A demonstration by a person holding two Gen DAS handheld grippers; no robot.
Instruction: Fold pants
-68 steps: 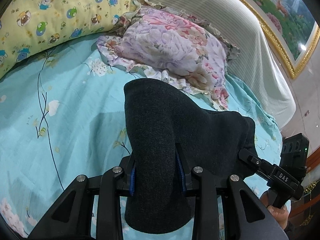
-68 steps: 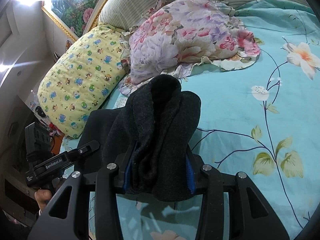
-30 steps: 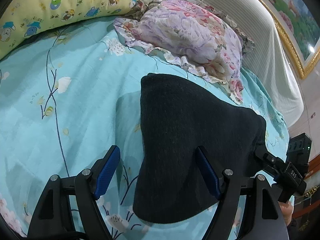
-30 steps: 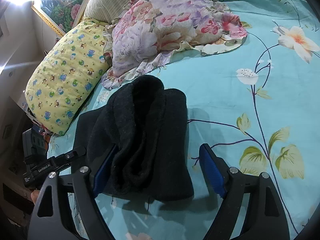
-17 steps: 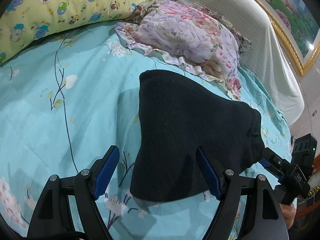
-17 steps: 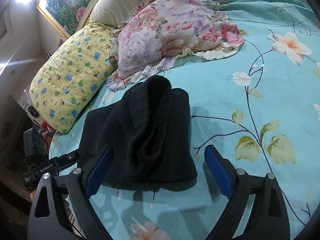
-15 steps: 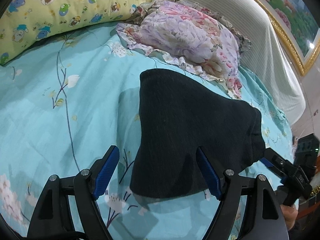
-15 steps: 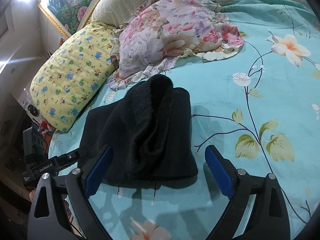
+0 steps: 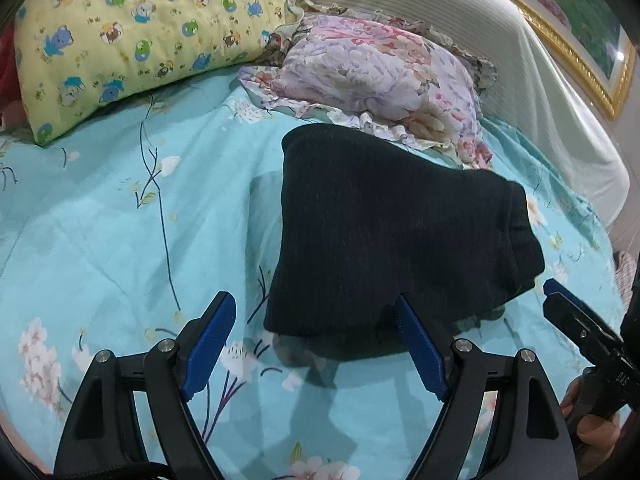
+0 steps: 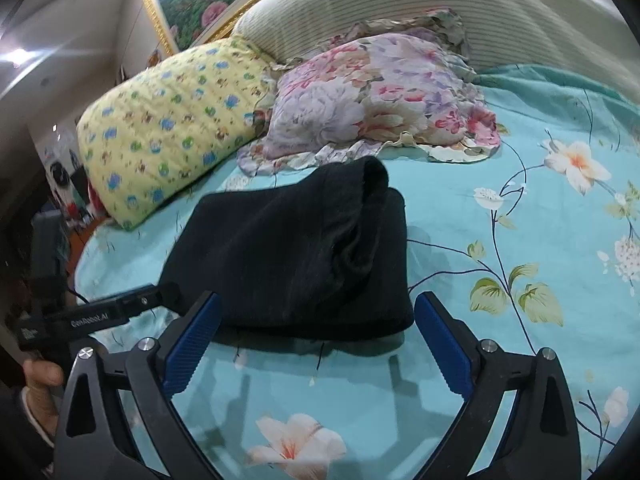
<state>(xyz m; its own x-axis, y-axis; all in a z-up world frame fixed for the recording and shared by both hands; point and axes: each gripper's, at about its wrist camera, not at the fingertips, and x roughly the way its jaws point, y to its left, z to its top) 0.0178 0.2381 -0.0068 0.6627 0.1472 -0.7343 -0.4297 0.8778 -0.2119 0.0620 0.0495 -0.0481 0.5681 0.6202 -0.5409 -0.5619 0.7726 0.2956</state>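
Just short of the pants' near edge, the left gripper (image 9: 316, 344) is hanging with jaws spread wide, grasping nothing, and the right gripper (image 10: 316, 336) is doing likewise, released at the same edge. Beyond them the pants (image 9: 384, 236) are lying as a thick dark folded bundle on the turquoise floral sheet (image 9: 120, 216), just in front of the flowered pillow (image 9: 376, 76). They are looking soft, limp and fairly light; pinching through all layers at a folded edge seems the safest hold.
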